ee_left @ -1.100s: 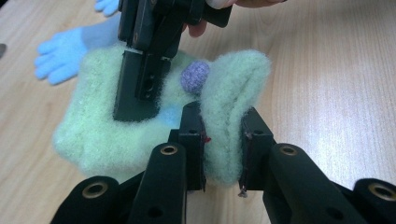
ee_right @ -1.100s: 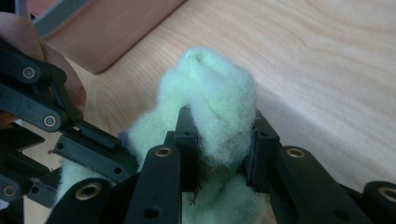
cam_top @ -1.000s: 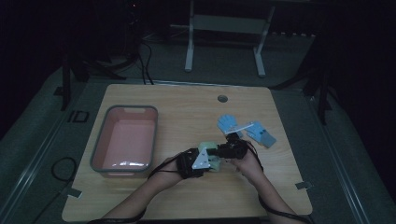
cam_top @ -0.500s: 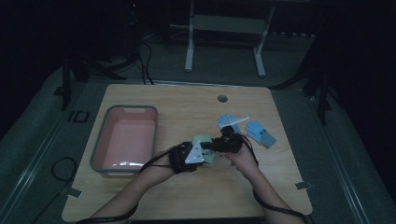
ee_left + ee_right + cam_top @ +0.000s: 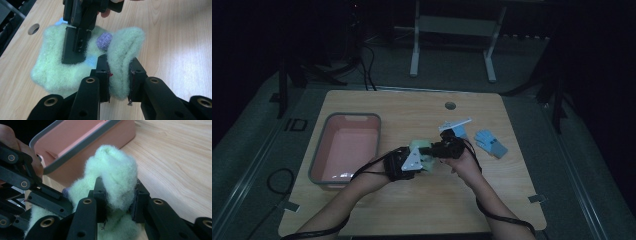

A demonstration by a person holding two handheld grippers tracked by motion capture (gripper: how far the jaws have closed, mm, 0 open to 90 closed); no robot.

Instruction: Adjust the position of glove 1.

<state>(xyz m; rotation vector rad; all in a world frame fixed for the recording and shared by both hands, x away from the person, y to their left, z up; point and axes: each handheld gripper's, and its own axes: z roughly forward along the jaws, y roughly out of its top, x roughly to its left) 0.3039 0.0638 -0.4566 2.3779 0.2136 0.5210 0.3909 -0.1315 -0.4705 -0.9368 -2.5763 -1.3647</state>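
Here: two hand-held grippers work a pale green fuzzy glove over a wooden counter
Item: green fuzzy glove (image 5: pixel 75 65), fleecy, with a small purple pom (image 5: pixel 104 41) on it
Location: mid-counter (image 5: pixel 512 200), just right of the pink bin (image 5: pixel 343 150); part lies flat on the wood, a fold is lifted
Left gripper (image 5: pixel 119 75): jaws nearly closed, pinching a thick upright fold of the fleece between them
Right gripper (image 5: pixel 118 195): jaws likewise narrowed onto a bunched tuft, the fabric bulging above the pads
Handling: likely very light and limp; it compresses and sags, so it should drape from any grip point rather than hold shape
Slip risk: low, by the look of the pile, though a shallow bite could pull only fluff
Best hold: a deep pinch on a doubled fold or the cuff edge, not the loose pile
Nearby: a blue glove (image 5: pixel 491 143) lies well apart to the right
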